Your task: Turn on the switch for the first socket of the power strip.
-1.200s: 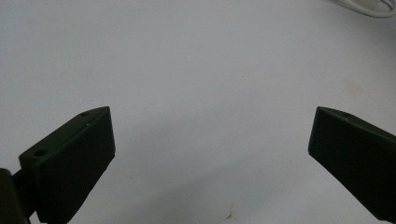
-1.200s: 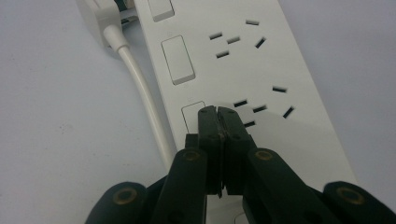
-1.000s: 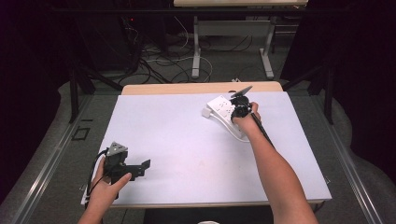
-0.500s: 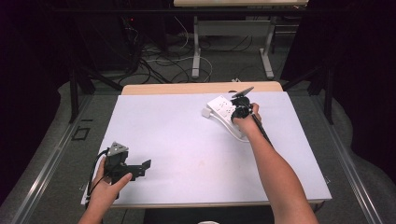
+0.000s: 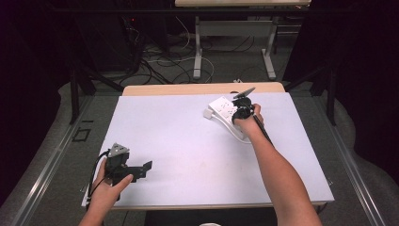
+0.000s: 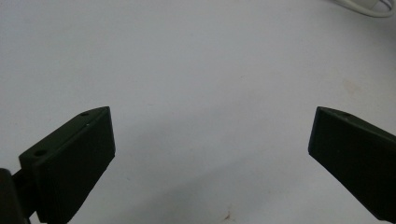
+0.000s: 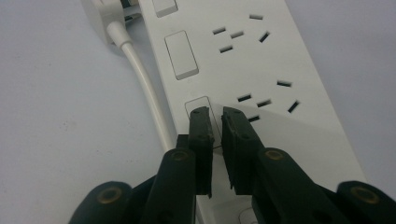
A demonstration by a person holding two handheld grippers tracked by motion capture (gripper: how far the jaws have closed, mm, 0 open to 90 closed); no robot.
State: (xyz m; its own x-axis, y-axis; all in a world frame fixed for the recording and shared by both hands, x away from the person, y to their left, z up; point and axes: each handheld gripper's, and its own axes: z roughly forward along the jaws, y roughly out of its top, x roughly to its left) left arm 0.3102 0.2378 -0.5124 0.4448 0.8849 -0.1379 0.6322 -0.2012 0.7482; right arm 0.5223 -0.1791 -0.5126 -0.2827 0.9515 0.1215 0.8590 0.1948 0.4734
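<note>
A white power strip (image 5: 220,106) lies at the far right of the white table (image 5: 188,141), with its white cable (image 7: 144,88) running alongside. My right gripper (image 7: 215,112) is shut, with only a narrow slit between its jaws. Its tips rest on or just above a rocker switch (image 7: 192,103) of the power strip (image 7: 261,65); I cannot tell whether they touch. In the high view the right gripper (image 5: 237,109) points down onto the strip. My left gripper (image 5: 147,167) is held low near the table's front left corner. It is open, with nothing between its jaws (image 6: 210,116).
A white plug (image 7: 105,16) sits at the strip's far end. A loop of white cable (image 6: 369,7) lies far ahead of the left gripper. Behind the table are desk legs (image 5: 197,42) and floor cables (image 5: 155,59).
</note>
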